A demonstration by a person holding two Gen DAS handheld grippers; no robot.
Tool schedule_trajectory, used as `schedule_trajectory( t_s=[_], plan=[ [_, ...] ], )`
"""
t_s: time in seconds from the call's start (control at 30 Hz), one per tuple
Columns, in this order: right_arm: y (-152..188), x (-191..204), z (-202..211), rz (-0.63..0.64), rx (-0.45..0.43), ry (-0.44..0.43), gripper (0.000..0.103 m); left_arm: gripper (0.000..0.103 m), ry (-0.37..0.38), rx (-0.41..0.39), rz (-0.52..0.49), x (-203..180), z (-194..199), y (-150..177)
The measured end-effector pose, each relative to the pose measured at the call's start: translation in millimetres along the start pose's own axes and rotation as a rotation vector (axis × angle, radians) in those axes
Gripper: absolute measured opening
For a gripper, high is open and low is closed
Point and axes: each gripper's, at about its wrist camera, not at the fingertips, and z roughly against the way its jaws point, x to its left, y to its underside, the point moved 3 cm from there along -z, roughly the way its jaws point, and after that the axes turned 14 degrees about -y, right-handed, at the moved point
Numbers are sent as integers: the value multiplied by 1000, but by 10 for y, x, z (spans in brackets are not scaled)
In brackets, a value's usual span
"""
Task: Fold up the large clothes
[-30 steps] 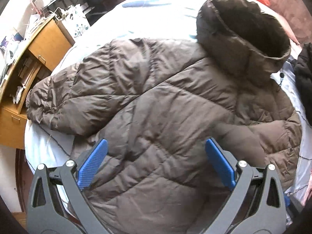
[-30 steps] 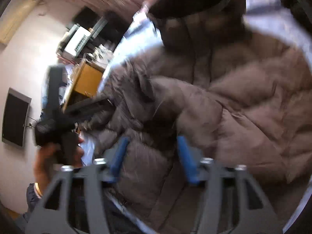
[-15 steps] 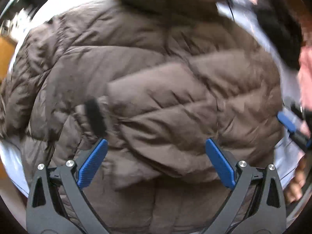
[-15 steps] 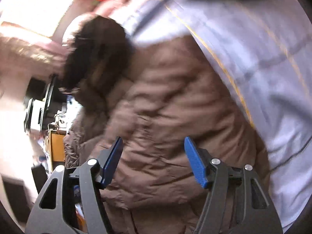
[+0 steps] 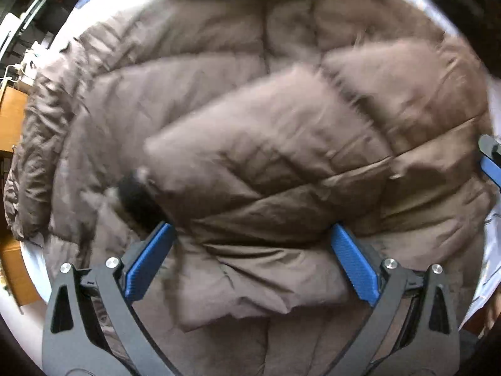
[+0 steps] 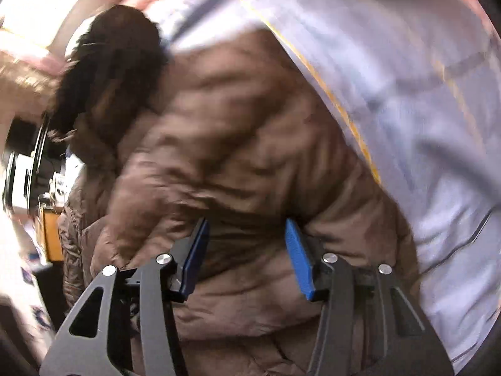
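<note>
One brown quilted puffer jacket lies spread on the bed's pale lavender sheet, and it fills nearly all of your left wrist view. Its shell is a thin, slightly glossy fabric stitched into puffy horizontal channels, wrinkled along the seams. One sleeve is folded across the body, a fat padded tube running from about 2 o'clock down to 8 o'clock, ending in a dark knitted cuff. The other sleeve lies crumpled at 9 o'clock beside one orange-brown wooden cabinet. The sheet carries thin yellow and grey lines. In your right wrist view the jacket's dark brown hood sits at 10 o'clock, rounded and shadowed.

You hold two tongs, each with black plastic arms and two ribbed blue pads. Your left tongs stand spread wide just above the folded sleeve and the hem; I cannot tell whether the pads touch the cloth, and nothing is pinched. Your right tongs are about half open and have just been closing, with a puffy fold of the jacket's side bulging between the pads, which sit against or very near the fabric at 6 o'clock. Whether they press it yet is unclear through the blur. One edge of your right tongs shows at 3 o'clock in the left view.
</note>
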Motion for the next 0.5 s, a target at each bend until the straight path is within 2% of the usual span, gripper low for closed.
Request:
schedule_trajectory(
  t_s=[0.07,0.1,0.17,0.23,0.3,0.33,0.4,0.43,0.5],
  plan=[
    [-35,197,86,121,-59,50,67,101,-25,-51,5,57,110,-18],
    [-32,238,81,160,-67,87,68,101,-34,-52,6,67,108,-21],
    [12,242,-52,189,-28,143,68,101,-38,-11,3,48,14,-17],
    [98,106,-296,166,83,185,68,101,-25,92,-41,9,-177,17],
    [141,-12,-335,169,116,187,68,101,23,147,-43,103,-187,-12],
    [135,-20,-284,184,101,174,68,101,41,132,-1,263,-121,-53],
    [117,-15,-185,186,104,147,70,101,74,55,149,751,39,-144],
    [110,-32,-109,172,104,122,73,101,86,23,252,1058,76,-161],
    [116,-96,-5,128,101,91,75,101,107,19,466,1630,9,-94]
  ],
)
